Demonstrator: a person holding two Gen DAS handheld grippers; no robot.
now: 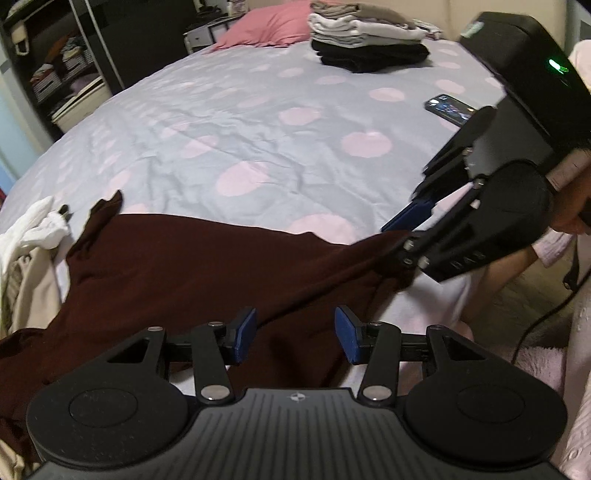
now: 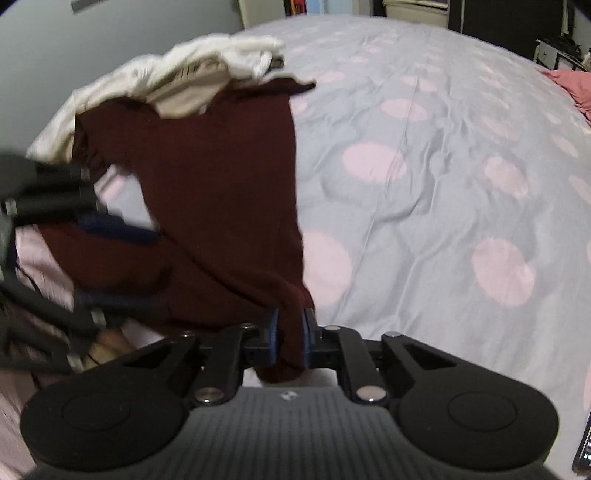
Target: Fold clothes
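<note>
A dark maroon garment (image 1: 184, 266) lies spread across the near edge of the bed. In the left wrist view my left gripper (image 1: 295, 336) stands open above its lower part, the blue pads (image 1: 245, 334) wide apart and not pressing the cloth. My right gripper (image 2: 290, 334) is shut on a bunched corner of the maroon garment (image 2: 221, 184), with cloth hanging down between the pads. From the left wrist view the right gripper (image 1: 399, 236) meets the garment's right end. The left gripper (image 2: 122, 262) shows blurred at the left of the right wrist view.
The bed has a grey cover with pink dots (image 1: 258, 110). A stack of folded clothes (image 1: 369, 37) and a pink pillow (image 1: 266, 26) lie at the far end. A phone (image 1: 448, 110) rests on the cover. A heap of white and beige clothes (image 2: 184, 74) lies beside the garment.
</note>
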